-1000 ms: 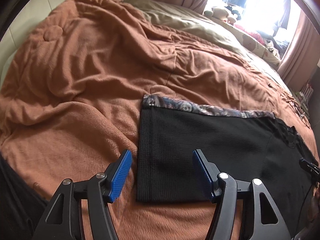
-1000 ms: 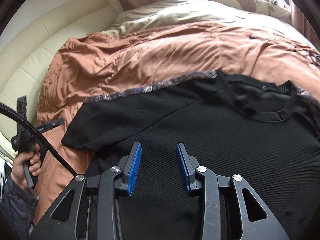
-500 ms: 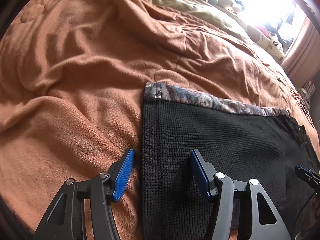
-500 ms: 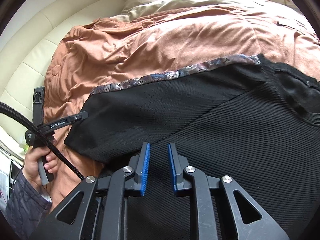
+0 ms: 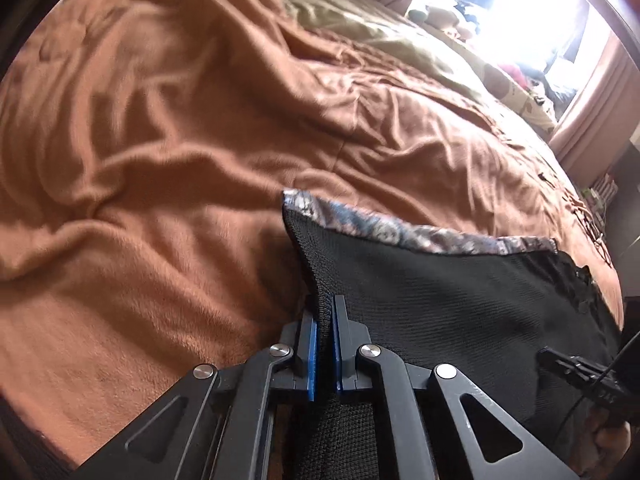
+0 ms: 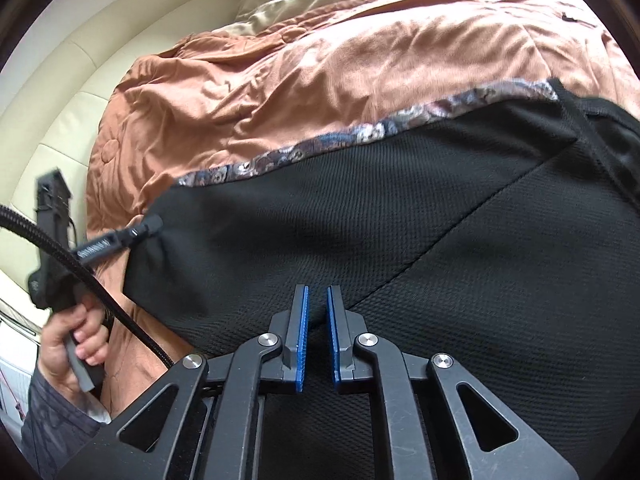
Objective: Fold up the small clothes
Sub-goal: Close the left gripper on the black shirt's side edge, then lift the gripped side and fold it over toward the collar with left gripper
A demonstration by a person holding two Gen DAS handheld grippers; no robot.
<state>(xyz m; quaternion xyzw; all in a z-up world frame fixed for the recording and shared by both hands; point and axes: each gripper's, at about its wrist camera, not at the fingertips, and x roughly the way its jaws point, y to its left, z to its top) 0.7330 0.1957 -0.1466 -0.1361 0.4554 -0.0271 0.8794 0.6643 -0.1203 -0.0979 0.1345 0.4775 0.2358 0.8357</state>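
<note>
Black garment (image 5: 460,308) hem pinched in left tool (image 5: 323,308), right tool (image 6: 317,300) closed, its grip unclear.

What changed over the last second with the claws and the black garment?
Both claws closed. The left claw moved in on the garment's side edge and pinched it, bunching the fabric between its pads. The right claw dropped closer to the fabric and shut; whether it pinches any is unclear. The garment stays spread on the blanket.
</note>
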